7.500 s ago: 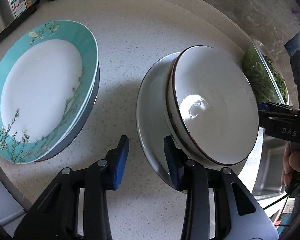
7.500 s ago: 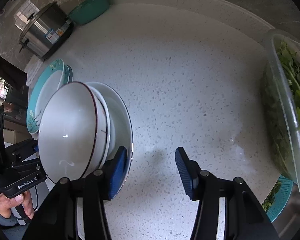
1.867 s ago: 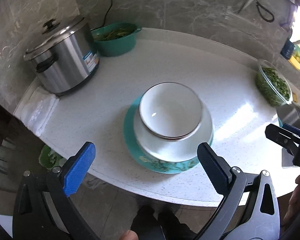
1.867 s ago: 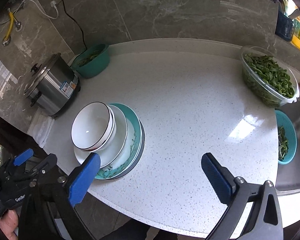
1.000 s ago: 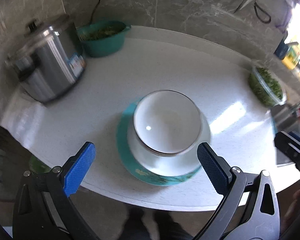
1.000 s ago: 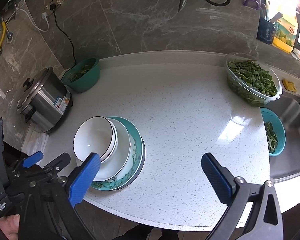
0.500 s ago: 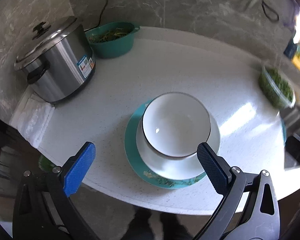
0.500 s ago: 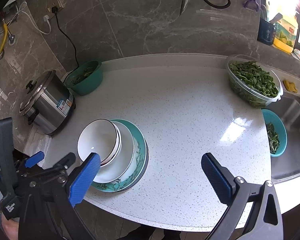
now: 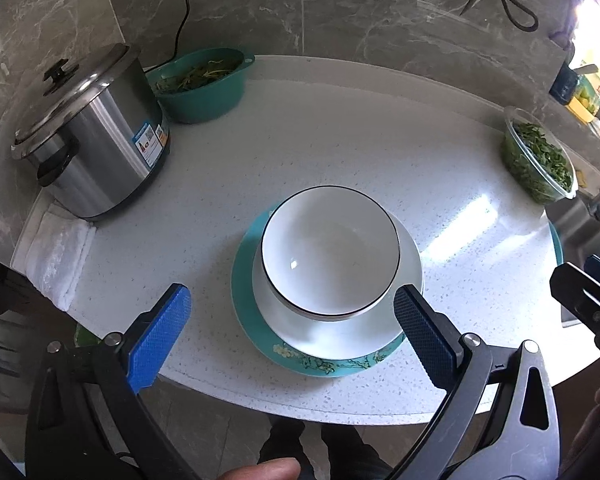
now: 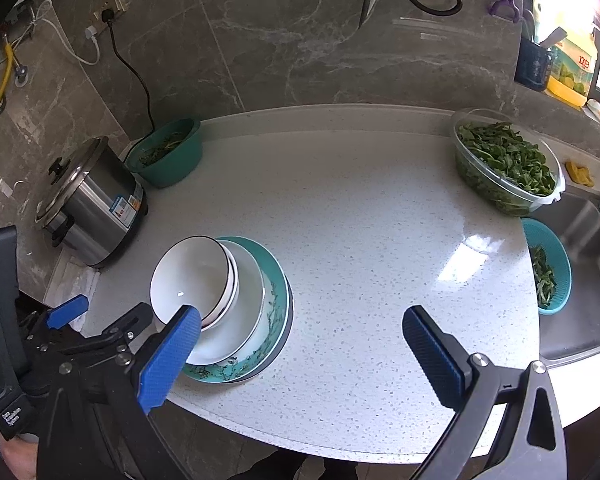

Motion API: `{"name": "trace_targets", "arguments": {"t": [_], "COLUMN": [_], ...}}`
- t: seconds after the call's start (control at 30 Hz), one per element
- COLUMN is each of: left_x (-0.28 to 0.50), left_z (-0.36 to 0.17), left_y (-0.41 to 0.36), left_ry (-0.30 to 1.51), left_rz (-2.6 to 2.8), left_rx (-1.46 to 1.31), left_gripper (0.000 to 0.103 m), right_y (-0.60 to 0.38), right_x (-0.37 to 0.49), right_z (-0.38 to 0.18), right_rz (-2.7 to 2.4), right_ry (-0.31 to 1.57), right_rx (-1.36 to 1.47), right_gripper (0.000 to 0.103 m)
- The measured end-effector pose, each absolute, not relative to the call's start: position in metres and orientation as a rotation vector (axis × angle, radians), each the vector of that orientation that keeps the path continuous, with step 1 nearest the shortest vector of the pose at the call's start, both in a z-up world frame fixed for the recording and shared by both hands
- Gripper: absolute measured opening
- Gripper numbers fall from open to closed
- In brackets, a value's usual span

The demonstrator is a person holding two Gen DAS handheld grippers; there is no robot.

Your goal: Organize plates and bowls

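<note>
Bowls (image 9: 330, 250) stacked on plates (image 9: 320, 354), counter (image 9: 340, 140). Left gripper (image 9: 290, 338) and right gripper (image 10: 300, 354) both wide apart, holding nothing, touching nothing.

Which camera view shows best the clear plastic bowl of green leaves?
The right wrist view: the clear plastic bowl of green leaves appears large there, rim and single leaves distinct. The left wrist view shows the same bowl small and squeezed near the right edge.

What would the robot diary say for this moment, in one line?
stage: stacking done | white bowls on white plate on teal floral plate | left gripper open, empty | right gripper open, empty | countertop
</note>
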State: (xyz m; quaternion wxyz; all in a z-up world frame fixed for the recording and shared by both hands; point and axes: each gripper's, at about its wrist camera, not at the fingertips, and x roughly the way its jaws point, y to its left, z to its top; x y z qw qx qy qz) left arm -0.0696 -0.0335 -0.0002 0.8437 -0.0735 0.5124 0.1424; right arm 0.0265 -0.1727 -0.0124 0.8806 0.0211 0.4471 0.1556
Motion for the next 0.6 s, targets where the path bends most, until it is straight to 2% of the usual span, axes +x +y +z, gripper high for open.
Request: {"name": "trace_targets", "arguments": {"t": [0.6], "left_x": [-0.058], "left_z": [0.0], "left_y": [-0.02], "left_ry": [1.105], "left_rz": [0.291], "left_rx": [-0.18], "left_gripper": [0.102], "right_y": [-0.162], "right_x": [0.033], "right_z": [-0.025], "right_rz": [0.288], "right_ry": [0.985], "right_rx": [-0.027], "right_gripper": [0.103]}}
